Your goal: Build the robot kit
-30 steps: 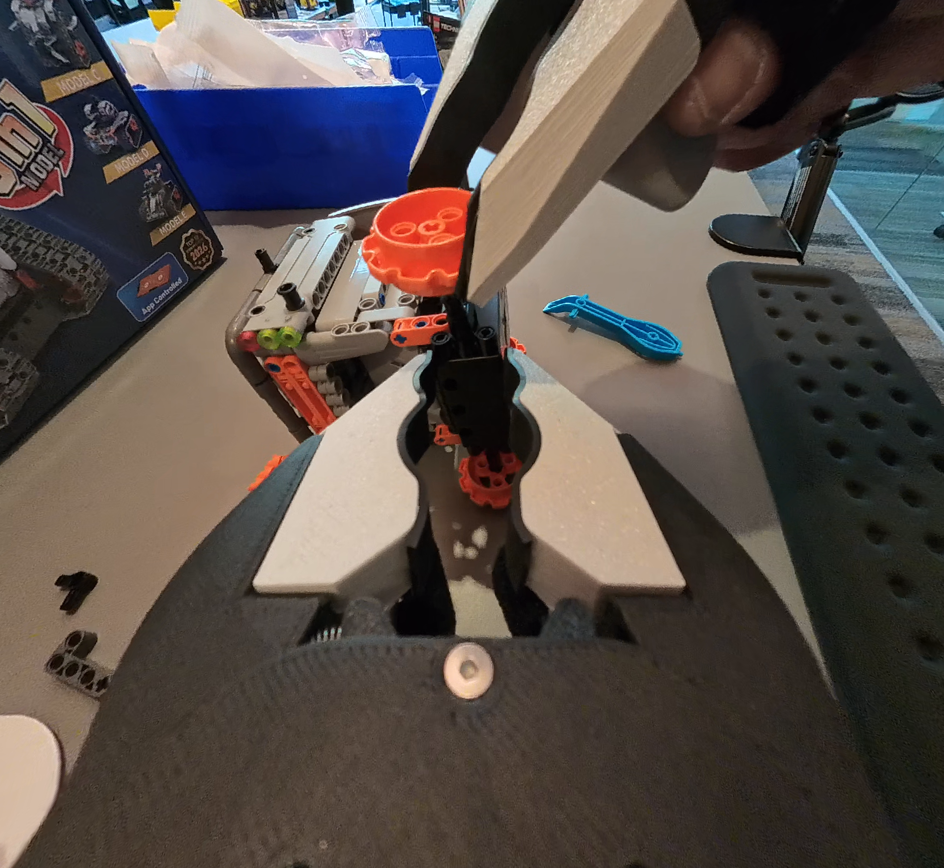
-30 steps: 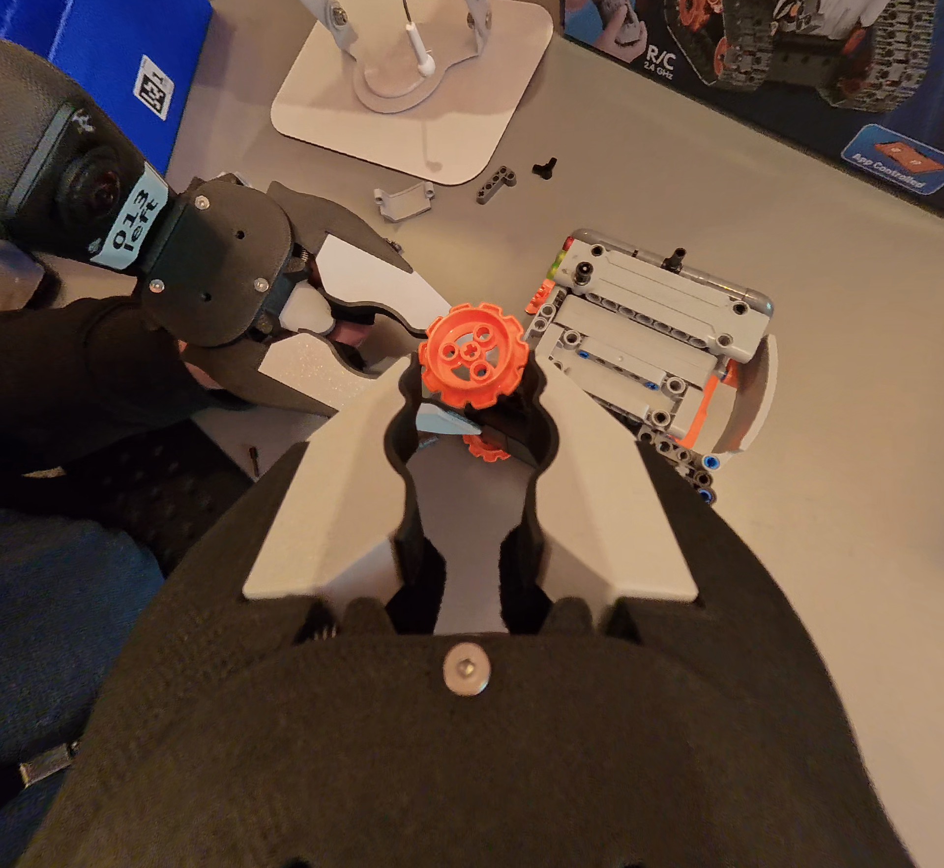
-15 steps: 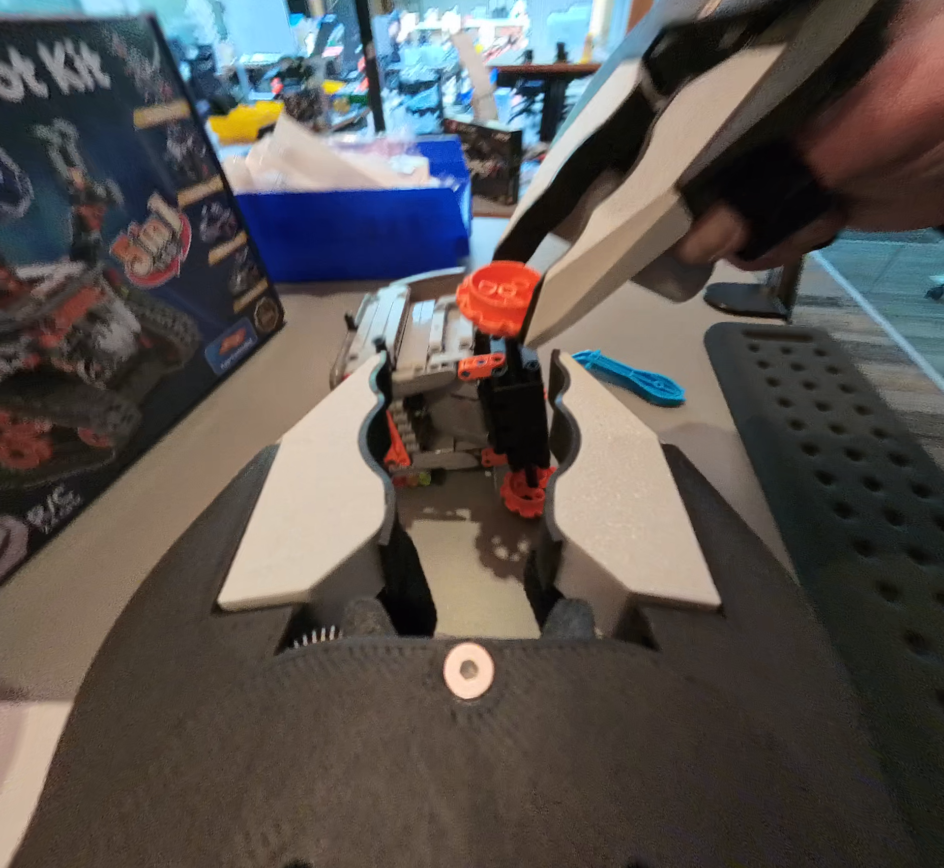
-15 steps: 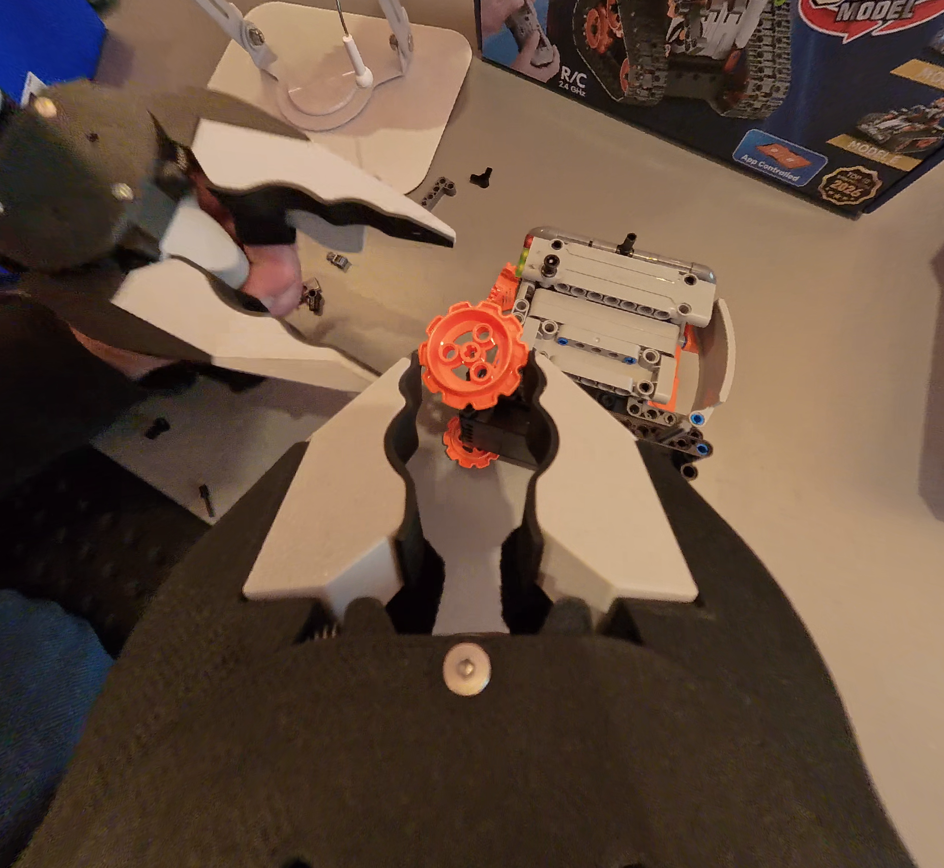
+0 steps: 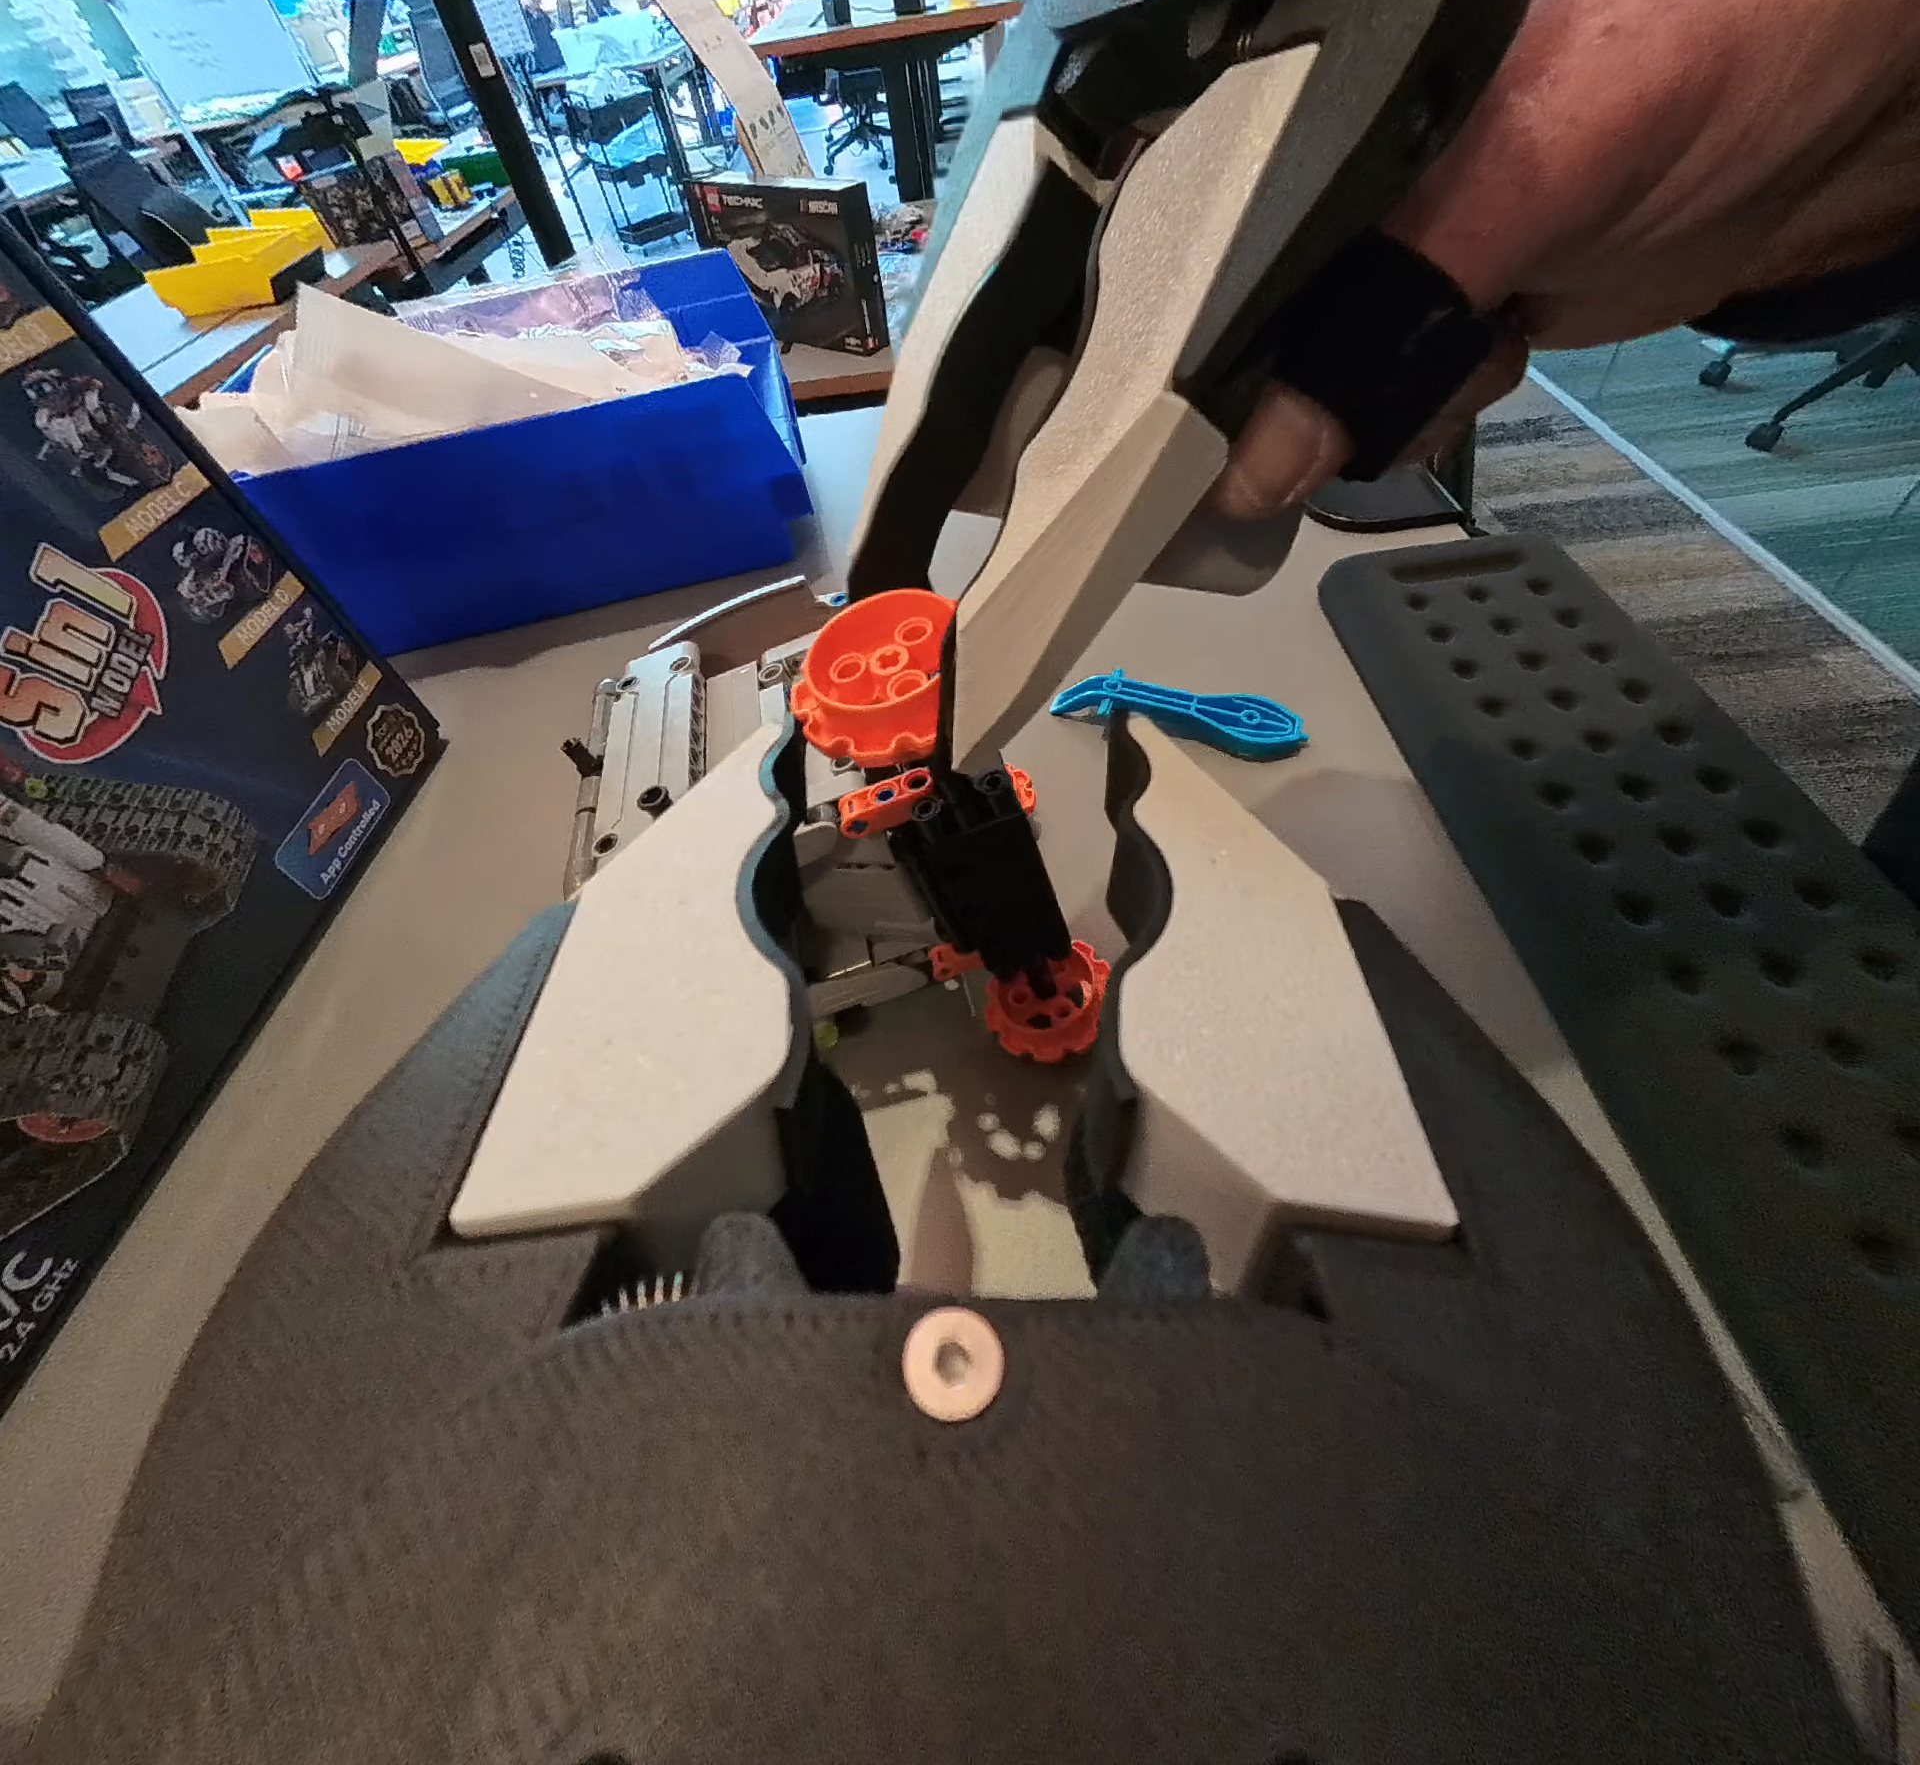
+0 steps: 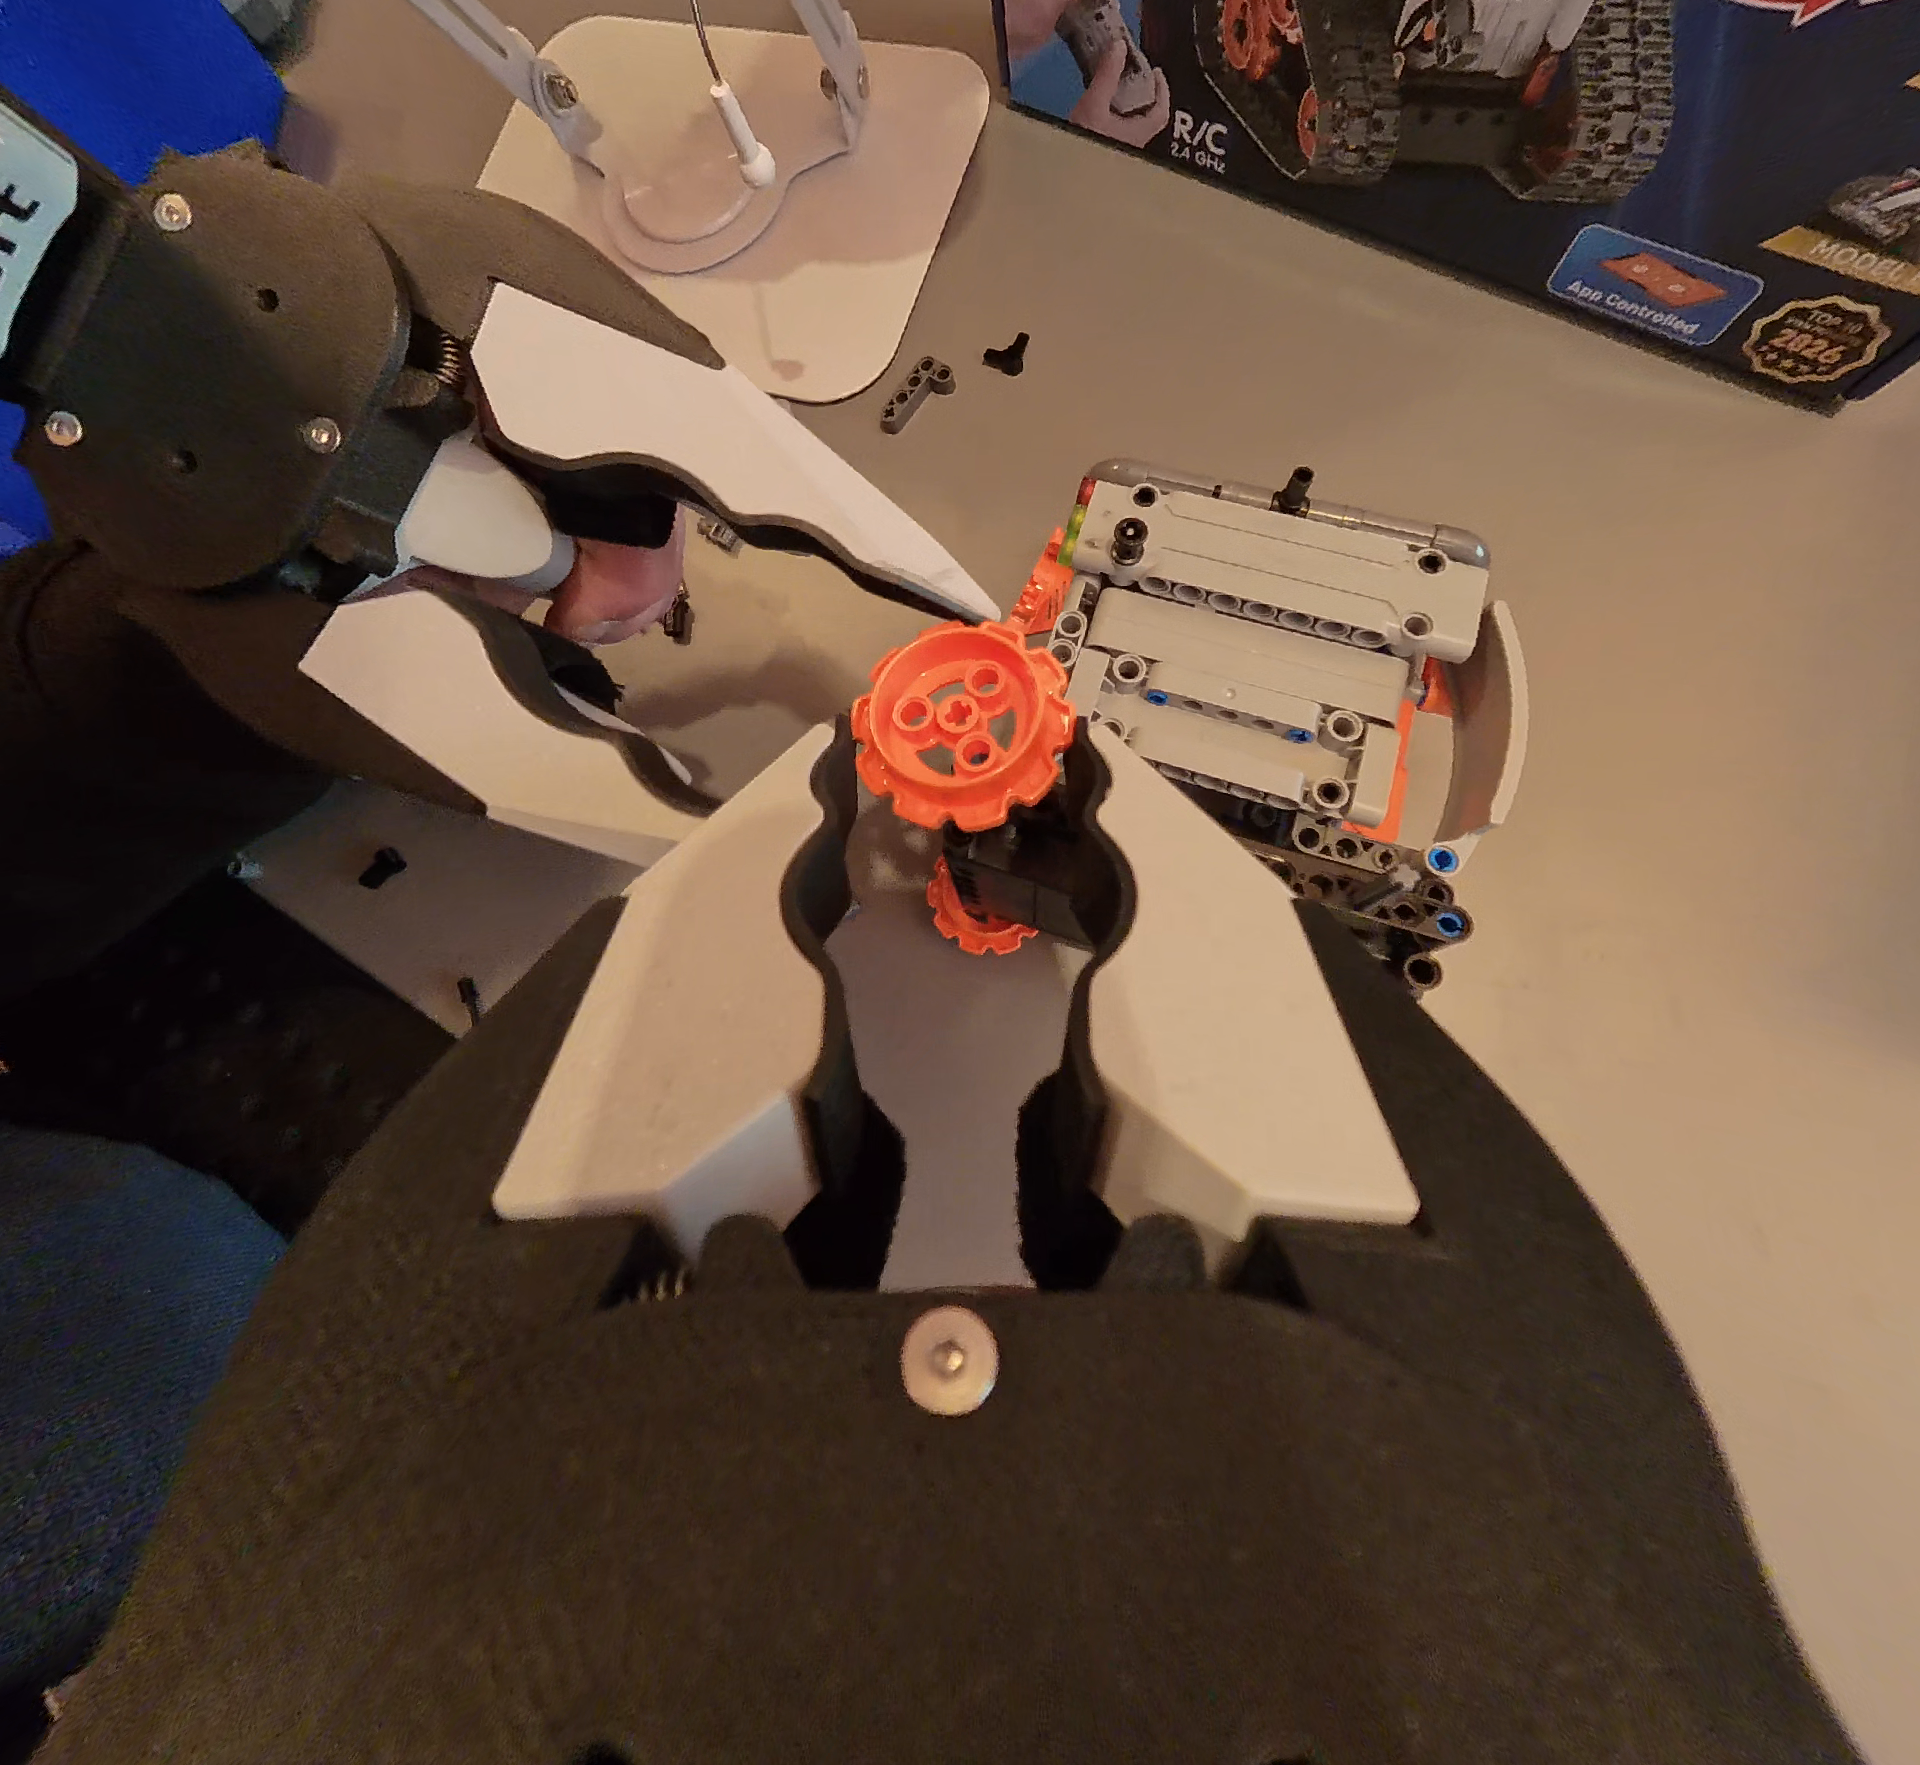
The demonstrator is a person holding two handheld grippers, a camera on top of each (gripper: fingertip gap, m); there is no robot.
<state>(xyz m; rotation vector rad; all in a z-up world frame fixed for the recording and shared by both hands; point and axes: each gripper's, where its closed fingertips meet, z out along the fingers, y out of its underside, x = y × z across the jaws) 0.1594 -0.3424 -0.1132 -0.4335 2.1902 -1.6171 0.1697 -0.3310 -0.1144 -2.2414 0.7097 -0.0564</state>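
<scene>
My right gripper [image 6: 961, 749] is shut on a small assembly: a black beam [image 5: 987, 874] with a large orange toothed wheel [image 6: 956, 728] on top and a small orange wheel [image 5: 1044, 998] at the bottom. It holds the assembly upright, just in front of a grey brick-built chassis [image 6: 1268, 635]. My left gripper [image 5: 945, 744] is open, with one finger on each side of the black beam and apart from it. In the left wrist view the right gripper's fingers [image 5: 1081, 489] come down from above. In the right wrist view the left gripper's fingers [image 6: 727, 458] reach in from the left.
A blue bin [image 5: 520, 510] of bags stands behind the chassis. A dark kit box [image 5: 156, 728] is on the left. A blue plastic tool [image 5: 1184, 707] and a black perforated pad [image 5: 1662, 832] lie on the right. A white lamp base [image 6: 748, 198] and small loose parts [image 6: 920, 385] lie nearby.
My left gripper was shut on the black beam a second ago; it has opened and let go. The right gripper keeps hold of the assembly.
</scene>
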